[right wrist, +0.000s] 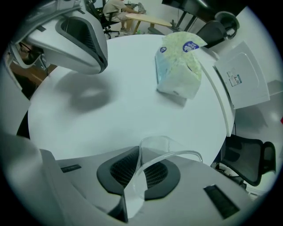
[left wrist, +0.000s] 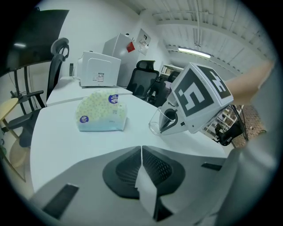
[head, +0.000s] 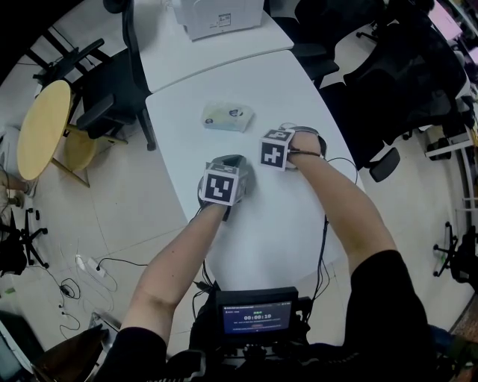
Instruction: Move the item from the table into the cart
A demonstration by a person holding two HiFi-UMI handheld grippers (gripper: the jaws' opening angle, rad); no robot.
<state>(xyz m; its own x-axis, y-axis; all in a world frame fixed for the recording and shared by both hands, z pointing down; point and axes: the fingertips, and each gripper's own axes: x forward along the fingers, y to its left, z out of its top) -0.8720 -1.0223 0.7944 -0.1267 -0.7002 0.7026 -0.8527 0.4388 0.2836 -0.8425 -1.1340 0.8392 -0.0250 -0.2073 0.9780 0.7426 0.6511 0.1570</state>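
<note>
A clear plastic cup (right wrist: 173, 152) stands on the white table (head: 276, 224). My right gripper (right wrist: 140, 155) points steeply down and is shut on the cup's near wall, the rim curving out past the pads. In the left gripper view the cup (left wrist: 155, 124) shows at the right gripper's (left wrist: 170, 120) tips. A soft tissue pack (head: 227, 117) lies farther back on the table, apart from both grippers. My left gripper (left wrist: 141, 150) hovers beside the right one, shut with nothing between its pads. No cart is in view.
A white printer (head: 218, 15) sits on the adjoining table at the back. Black office chairs (head: 392, 63) crowd the right side, another chair (head: 112, 89) and a round yellow table (head: 43, 127) stand at the left. Cables lie on the floor (head: 82, 272).
</note>
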